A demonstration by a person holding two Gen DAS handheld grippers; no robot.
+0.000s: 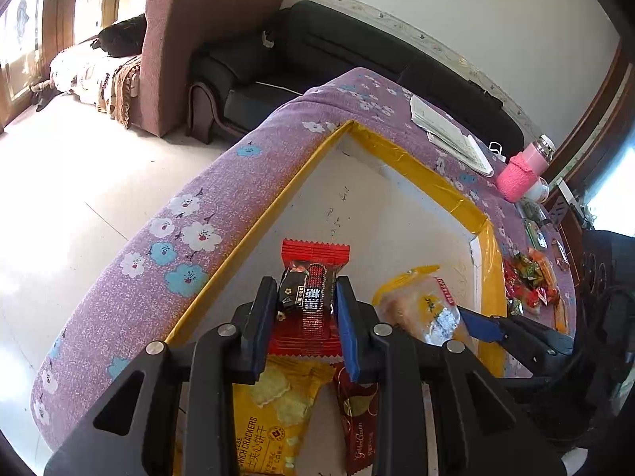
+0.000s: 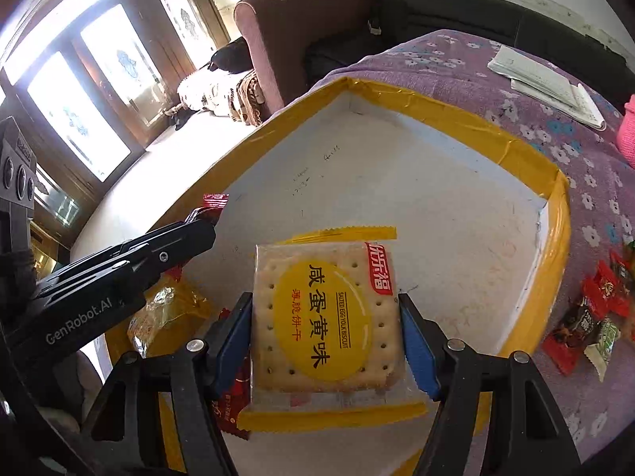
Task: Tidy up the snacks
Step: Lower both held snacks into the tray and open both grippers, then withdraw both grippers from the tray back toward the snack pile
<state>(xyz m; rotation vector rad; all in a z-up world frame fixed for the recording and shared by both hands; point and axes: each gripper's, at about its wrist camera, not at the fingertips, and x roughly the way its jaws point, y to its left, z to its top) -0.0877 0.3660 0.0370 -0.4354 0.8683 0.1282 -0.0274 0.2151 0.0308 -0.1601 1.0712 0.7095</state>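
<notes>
A shallow white box with a yellow taped rim [image 1: 412, 162] [image 2: 436, 115] lies on the purple flowered tablecloth. Over its near part, my left gripper [image 1: 305, 289] is shut on a red-and-black snack packet [image 1: 313, 254]. In the right wrist view that gripper [image 2: 206, 222] enters from the left, the red packet [image 2: 214, 200] sticking out of its tip. My right gripper [image 2: 325, 301] is shut on a yellow salted egg yolk biscuit pack [image 2: 323, 317] [image 1: 420, 305], held above the box. Below lie a yellow cracker packet [image 1: 274, 400] [image 2: 166, 313] and a dark red packet [image 1: 357, 412] [image 2: 234, 396].
Several loose sweets [image 1: 532, 277] [image 2: 587, 317] are heaped on the cloth right of the box. A notebook [image 1: 448, 135] [image 2: 555, 83] and a pink knitted bottle [image 1: 520, 174] sit behind it. The table edge drops to the floor on the left; sofas stand beyond.
</notes>
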